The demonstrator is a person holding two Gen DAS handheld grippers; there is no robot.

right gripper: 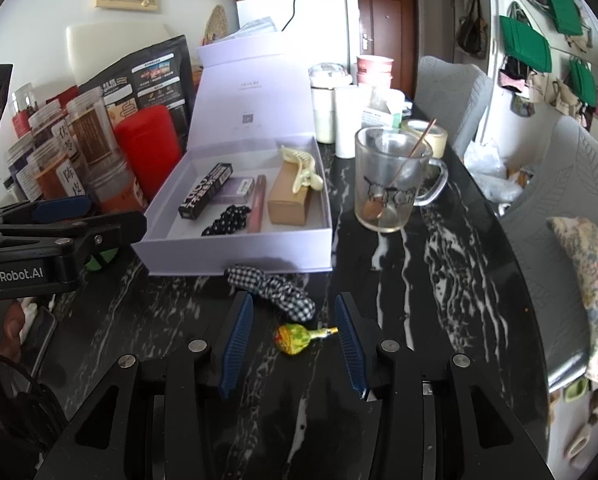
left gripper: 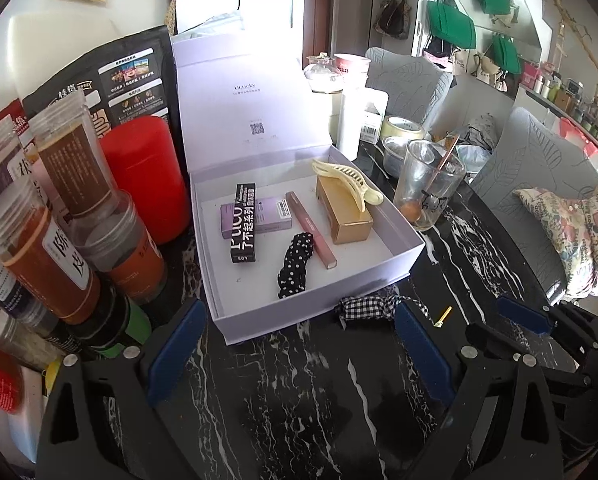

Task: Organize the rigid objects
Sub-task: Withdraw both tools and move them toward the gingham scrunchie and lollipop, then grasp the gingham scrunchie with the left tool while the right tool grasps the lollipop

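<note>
An open lavender box (left gripper: 319,304) (right gripper: 239,258) with its lid up holds a black tube carton (left gripper: 243,224), a small lavender carton (left gripper: 273,212), a pink lip tube (left gripper: 311,232), a gold carton (left gripper: 343,216), a cream claw clip (left gripper: 347,182) and a polka-dot scrunchie (left gripper: 295,264). In front of it lies a gingham scrunchie (right gripper: 275,292) (left gripper: 367,306). A yellow-green wrapped lollipop (right gripper: 293,338) lies on the table between the blue pads (right gripper: 237,340) of my right gripper (right gripper: 293,300), untouched. My left gripper (left gripper: 299,312) hovers open and empty before the box.
Spice jars (left gripper: 47,248) and a red canister (left gripper: 147,176) crowd the table's left side. A glass mug (right gripper: 391,184) with a spoon stands right of the box. Tape roll (left gripper: 403,128), cups and grey chairs (left gripper: 539,184) sit behind and to the right. The black marble table (right gripper: 439,280) ends at right.
</note>
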